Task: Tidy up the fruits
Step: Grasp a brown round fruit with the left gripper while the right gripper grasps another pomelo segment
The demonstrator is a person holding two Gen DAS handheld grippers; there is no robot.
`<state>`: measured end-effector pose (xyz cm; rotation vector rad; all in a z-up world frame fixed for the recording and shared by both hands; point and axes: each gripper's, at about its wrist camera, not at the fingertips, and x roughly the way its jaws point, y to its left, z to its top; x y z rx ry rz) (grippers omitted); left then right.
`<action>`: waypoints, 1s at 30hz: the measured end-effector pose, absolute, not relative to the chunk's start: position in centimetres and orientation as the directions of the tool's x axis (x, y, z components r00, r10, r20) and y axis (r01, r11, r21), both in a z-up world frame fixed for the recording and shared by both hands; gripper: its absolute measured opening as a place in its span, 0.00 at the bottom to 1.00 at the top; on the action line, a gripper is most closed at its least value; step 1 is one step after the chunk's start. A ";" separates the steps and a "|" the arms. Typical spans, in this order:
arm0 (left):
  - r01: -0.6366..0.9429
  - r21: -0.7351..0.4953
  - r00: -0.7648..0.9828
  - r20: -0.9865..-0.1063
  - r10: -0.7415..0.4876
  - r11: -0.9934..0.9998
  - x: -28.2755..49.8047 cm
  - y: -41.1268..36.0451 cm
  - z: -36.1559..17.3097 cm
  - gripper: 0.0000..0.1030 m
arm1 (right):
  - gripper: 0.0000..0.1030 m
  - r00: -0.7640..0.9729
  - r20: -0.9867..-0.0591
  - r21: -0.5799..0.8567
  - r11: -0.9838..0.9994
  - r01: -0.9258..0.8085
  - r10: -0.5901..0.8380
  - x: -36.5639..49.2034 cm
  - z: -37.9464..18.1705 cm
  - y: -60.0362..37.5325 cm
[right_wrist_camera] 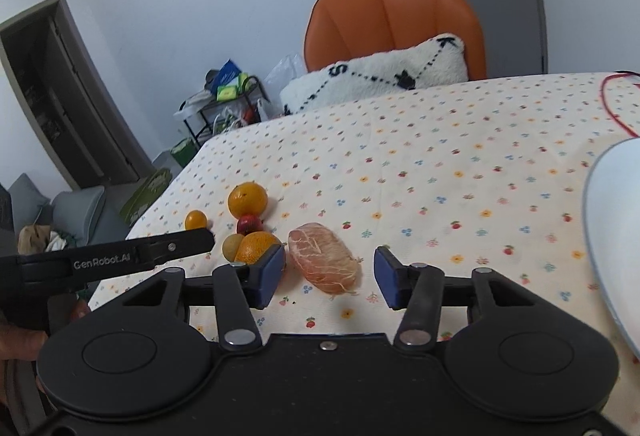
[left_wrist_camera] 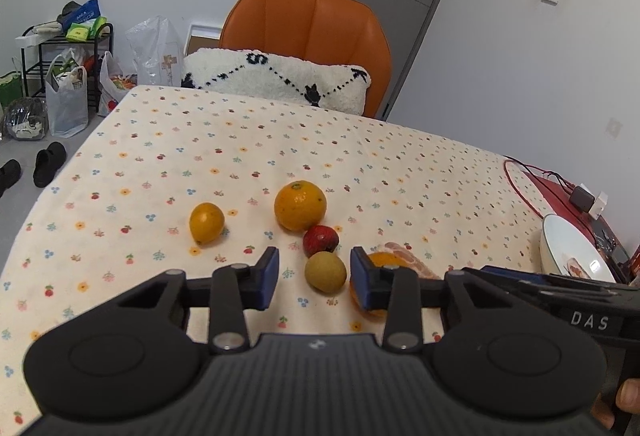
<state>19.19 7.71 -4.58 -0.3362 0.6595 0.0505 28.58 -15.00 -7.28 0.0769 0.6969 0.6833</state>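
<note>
On the flowered tablecloth lie a big orange point(left_wrist_camera: 300, 207), a small yellow-orange fruit point(left_wrist_camera: 206, 223), a red fruit point(left_wrist_camera: 320, 240), a yellow-green fruit point(left_wrist_camera: 325, 271), a second orange point(right_wrist_camera: 256, 246) and a pink veined peeled piece point(right_wrist_camera: 324, 263). My left gripper point(left_wrist_camera: 315, 276) is open, its blue pads on either side of the yellow-green fruit with a gap on each side. The second orange point(left_wrist_camera: 382, 261) is half hidden behind its right finger. My right gripper point(right_wrist_camera: 330, 274) is open too, straddling the pink piece without touching it.
A white plate point(right_wrist_camera: 612, 216) sits at the table's right edge, with a red cable point(left_wrist_camera: 520, 176) and a charger point(left_wrist_camera: 584, 198) behind it. An orange chair point(left_wrist_camera: 308, 20) with a white cushion point(left_wrist_camera: 276, 76) stands at the far side. The table's left edge drops to the floor.
</note>
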 end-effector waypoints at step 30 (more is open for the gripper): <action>-0.143 -0.281 0.782 -0.620 -0.066 0.949 19.8 8.7 -5.7 0.24 | 0.48 0.509 -0.614 0.249 0.760 -0.601 0.603 31.4 -9.0 -11.1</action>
